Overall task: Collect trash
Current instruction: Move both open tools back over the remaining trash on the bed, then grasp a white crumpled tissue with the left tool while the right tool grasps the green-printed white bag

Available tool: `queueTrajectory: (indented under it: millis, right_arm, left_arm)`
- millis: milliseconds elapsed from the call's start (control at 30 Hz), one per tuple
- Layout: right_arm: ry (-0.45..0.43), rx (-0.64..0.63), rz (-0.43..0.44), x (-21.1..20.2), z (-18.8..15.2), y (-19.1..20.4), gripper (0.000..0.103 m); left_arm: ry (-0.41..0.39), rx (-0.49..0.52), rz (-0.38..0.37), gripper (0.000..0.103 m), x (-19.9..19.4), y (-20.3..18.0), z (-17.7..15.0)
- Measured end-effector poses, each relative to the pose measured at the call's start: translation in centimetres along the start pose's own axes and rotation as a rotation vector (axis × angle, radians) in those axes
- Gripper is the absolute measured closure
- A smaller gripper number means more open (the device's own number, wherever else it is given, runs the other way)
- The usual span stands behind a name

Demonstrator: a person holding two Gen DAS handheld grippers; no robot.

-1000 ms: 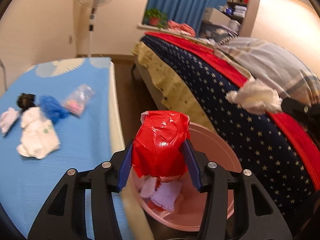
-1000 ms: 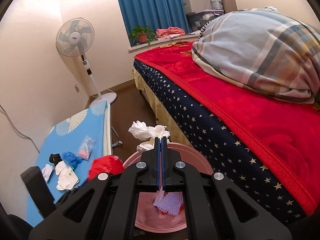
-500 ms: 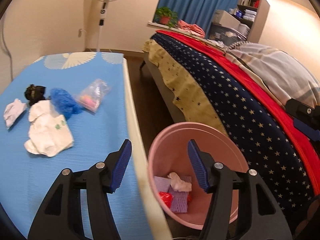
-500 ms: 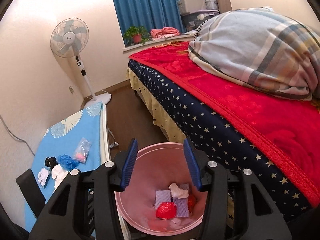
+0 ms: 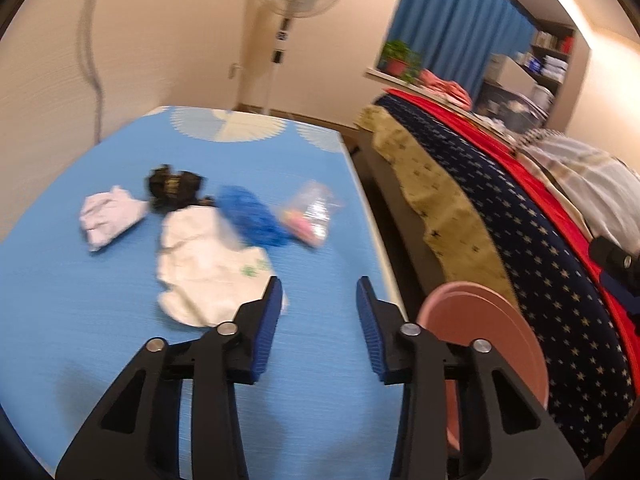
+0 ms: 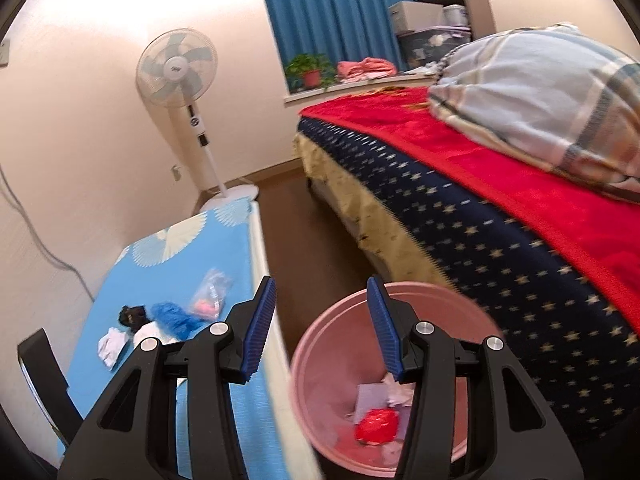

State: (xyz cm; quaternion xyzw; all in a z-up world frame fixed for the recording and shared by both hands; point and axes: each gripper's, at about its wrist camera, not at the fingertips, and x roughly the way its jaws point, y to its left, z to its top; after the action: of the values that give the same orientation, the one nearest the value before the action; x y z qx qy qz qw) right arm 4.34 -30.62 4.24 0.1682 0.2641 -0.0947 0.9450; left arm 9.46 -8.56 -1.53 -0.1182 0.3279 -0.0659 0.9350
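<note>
1. L gripper [image 5: 318, 296]: jaws wide, nothing between the blue ribbed pads. Hangs over the blue cloth-covered low table [image 5: 100, 320], lower centre of L view.
2. R gripper [image 6: 322, 300]: jaws wide, empty. Sits above the gap between table edge and the round pink plastic bin [image 6: 320, 364], lower centre of R view.
3. Trash on table, mid-left of L view, blurred: large crumpled white paper wad w/ small green print [image 5: 208, 268], nearest to L gripper, just beyond the left pad; small white tissue wad [image 5: 108, 216] further left; black crumpled wrapper [image 5: 172, 188] behind, touching the large wad's top edge; blue crumpled plastic piece [image 5: 252, 216] to its right; clear plastic bag w/ pink contents [image 5: 310, 216] right of that, near table's right edge.
4. Bin contents (R view, lower right): red shiny crumpled wrapper [image 6: 378, 426] at bottom, pale square sheets [image 6: 372, 398] + white tissue bits [image 6: 396, 392] behind it. R pad partly hides them.
5. Bin stands on floor between table and the bed w/ navy star-print side and red blanket [image 6: 500, 240]; in L view only its rim [image 5: 500, 328] shows, lower right, partly behind L gripper's frame.
6. Surroundings: white pedestal fan [image 6: 178, 68] upper left of R view; blue curtain [image 6: 332, 4] top centre; potted plant [image 6: 310, 70] on sill; grey plaid duvet [image 6: 540, 92] upper right on bed.
7. Black object [image 5: 616, 264] at right edge of L view, over the bed; can't tell what.
</note>
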Motion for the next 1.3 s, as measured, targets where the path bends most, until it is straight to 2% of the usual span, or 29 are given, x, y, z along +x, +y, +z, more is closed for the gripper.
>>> queueTrajectory:
  millis: [267,700,1067,1300]
  right_arm:
    - [0.056,-0.032,0.105,3.0,-1.8,4.3,0.054]
    - [0.198,-0.083,0.290,9.1,-5.4,10.2,0.054]
    - [0.337,-0.099,0.360,14.2,-8.5,12.7,0.049]
    - [0.421,-0.152,0.423,16.4,-9.4,14.4,0.041]
  left_arm:
    - [-0.061,-0.089,0.104,0.077,-0.5,4.6,0.8]
    - [-0.112,-0.215,0.265,0.078,0.3,10.7,1.6]
    - [-0.083,-0.327,0.343,0.078,1.9,14.8,1.7]
    - [-0.072,-0.416,0.383,0.077,3.3,18.4,2.7]
